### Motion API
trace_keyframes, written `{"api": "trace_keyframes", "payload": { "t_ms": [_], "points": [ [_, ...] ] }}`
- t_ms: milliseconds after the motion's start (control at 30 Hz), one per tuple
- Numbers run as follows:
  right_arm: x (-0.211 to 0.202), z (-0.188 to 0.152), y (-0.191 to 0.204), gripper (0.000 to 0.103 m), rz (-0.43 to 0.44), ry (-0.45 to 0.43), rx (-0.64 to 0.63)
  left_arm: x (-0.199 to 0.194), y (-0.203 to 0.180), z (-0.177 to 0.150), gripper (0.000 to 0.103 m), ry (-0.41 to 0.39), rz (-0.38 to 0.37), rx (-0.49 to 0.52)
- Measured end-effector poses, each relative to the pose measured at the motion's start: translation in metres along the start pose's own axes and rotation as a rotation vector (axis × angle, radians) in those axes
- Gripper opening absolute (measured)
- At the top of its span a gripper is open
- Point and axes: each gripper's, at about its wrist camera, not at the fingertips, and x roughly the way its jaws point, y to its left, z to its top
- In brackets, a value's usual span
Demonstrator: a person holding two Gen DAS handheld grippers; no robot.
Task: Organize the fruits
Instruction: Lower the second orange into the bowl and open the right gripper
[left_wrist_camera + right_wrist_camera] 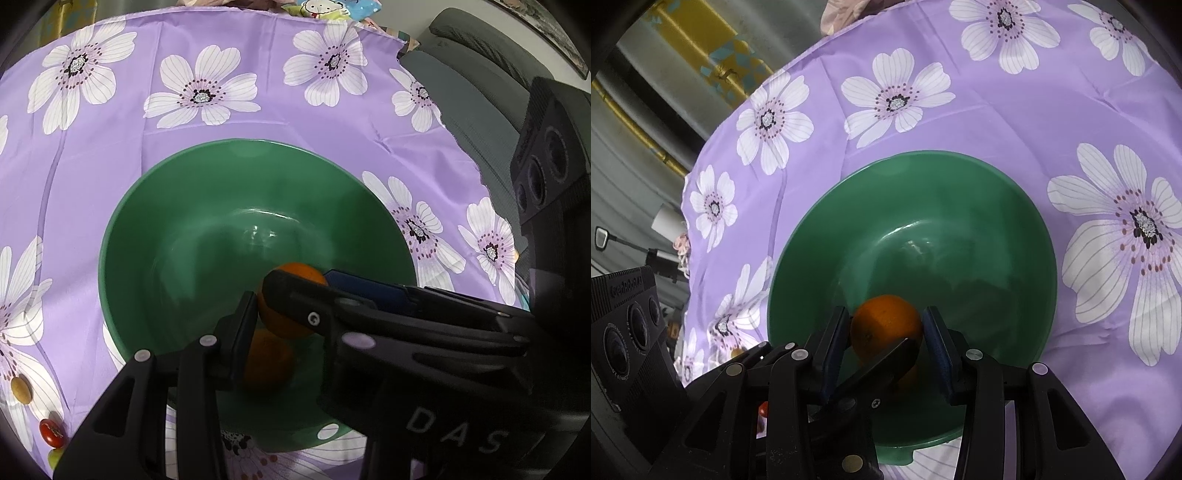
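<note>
Green bowl (1015, 206) on purple floral cloth (1015, 110), right gripper (886, 328) clamped on orange (882, 325) over bowl, left gripper (288, 306) gripping same orange, second orange (269, 365) beneath

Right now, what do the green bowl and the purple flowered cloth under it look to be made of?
The green bowl looks like glossy plastic or melamine, possibly glazed ceramic: smooth, evenly coloured walls with bright highlights near the bottom. The purple cloth looks like thin synthetic fabric, perhaps polyester: slight sheen, sharp fold creases, printed white flowers. Neither can be settled by look alone.
</note>
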Motion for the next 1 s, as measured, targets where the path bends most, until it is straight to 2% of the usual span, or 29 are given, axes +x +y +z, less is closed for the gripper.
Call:
{"api": "trace_keyframes", "payload": {
  "t_ms": [767,1000],
  "points": [
    [0.0011,-0.0006,0.0012,0.046,-0.016,0.0,0.0,0.0063,0.0,0.0022,0.041,0.025,0.011,-0.003],
    [0.0009,-0.0001,-0.0002,0.046,-0.023,-0.002,-0.001,0.0073,0.0002,0.0019,0.037,0.025,0.009,-0.002]
  ]
}}
